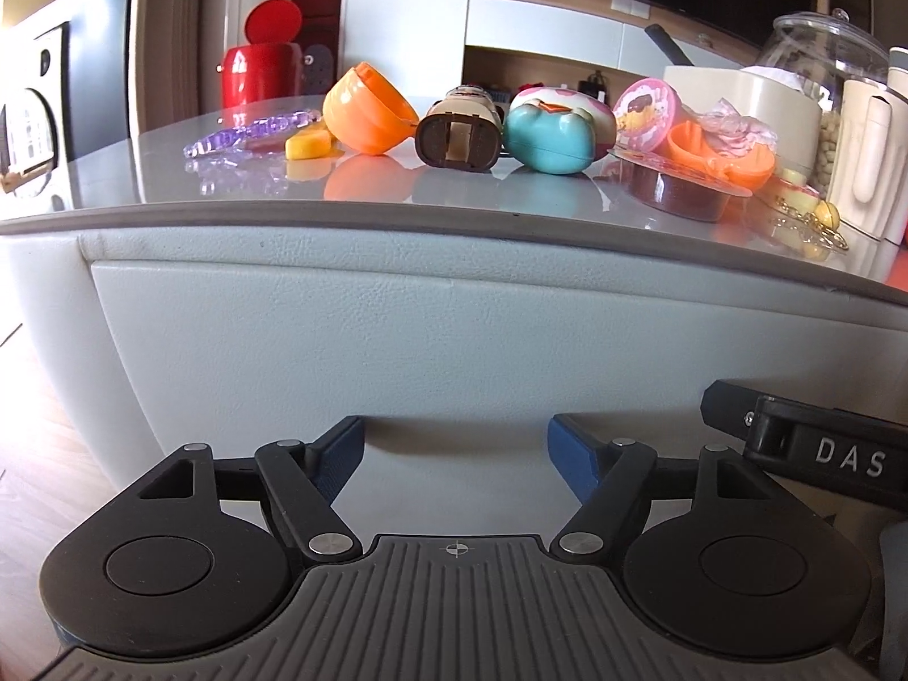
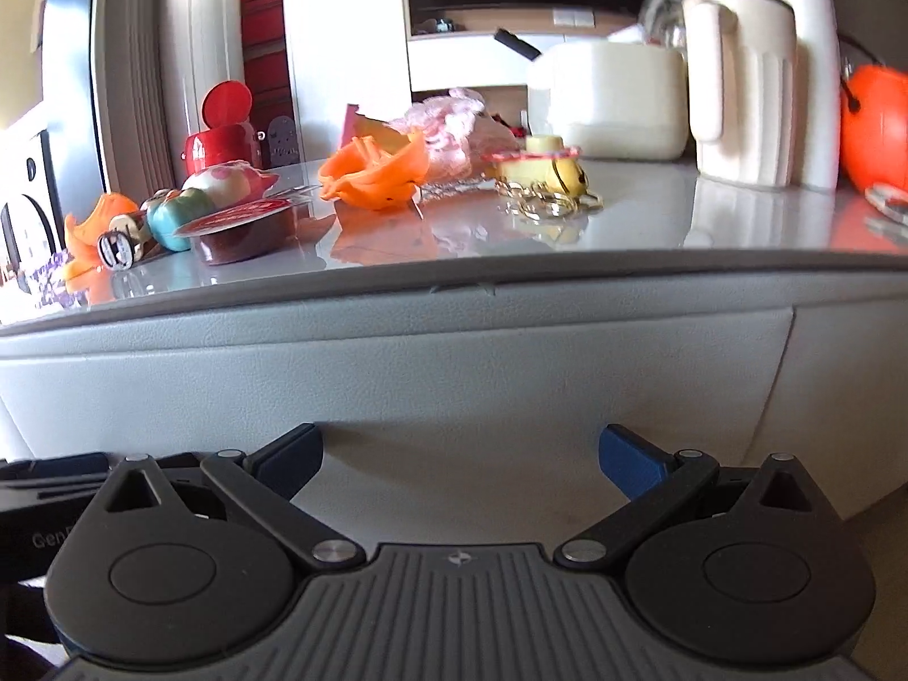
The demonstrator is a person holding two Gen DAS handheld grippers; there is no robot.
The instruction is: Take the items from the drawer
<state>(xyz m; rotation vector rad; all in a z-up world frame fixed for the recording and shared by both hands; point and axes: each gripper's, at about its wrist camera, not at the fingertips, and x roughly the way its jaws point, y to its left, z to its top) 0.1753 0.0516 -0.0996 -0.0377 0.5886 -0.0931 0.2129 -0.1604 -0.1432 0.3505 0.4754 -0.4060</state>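
The grey leather drawer front (image 1: 397, 340) (image 2: 454, 374) is shut, right before both grippers. My left gripper (image 1: 455, 451) is open, blue-padded fingers empty, close to the panel. My right gripper (image 2: 461, 454) is open too, empty, low against the same front. Above, on the glossy grey top (image 1: 170, 181) (image 2: 709, 215), lie small items: an orange shell (image 1: 366, 108), a brown toy (image 1: 459, 133), a teal-and-white toy (image 1: 553, 127), a pink round tin (image 1: 647, 113), a brown cup (image 1: 678, 190) (image 2: 244, 232), an orange cup (image 2: 374, 173) and a yellow keychain (image 2: 559, 181).
A red bin (image 1: 261, 71) stands at the far back left. White jugs (image 2: 749, 85), a cream box (image 2: 607, 96) and a clear jar (image 1: 823, 57) crowd the right of the top, with an orange ball (image 2: 877, 125) beyond. The other gripper's body (image 1: 811, 448) shows at right.
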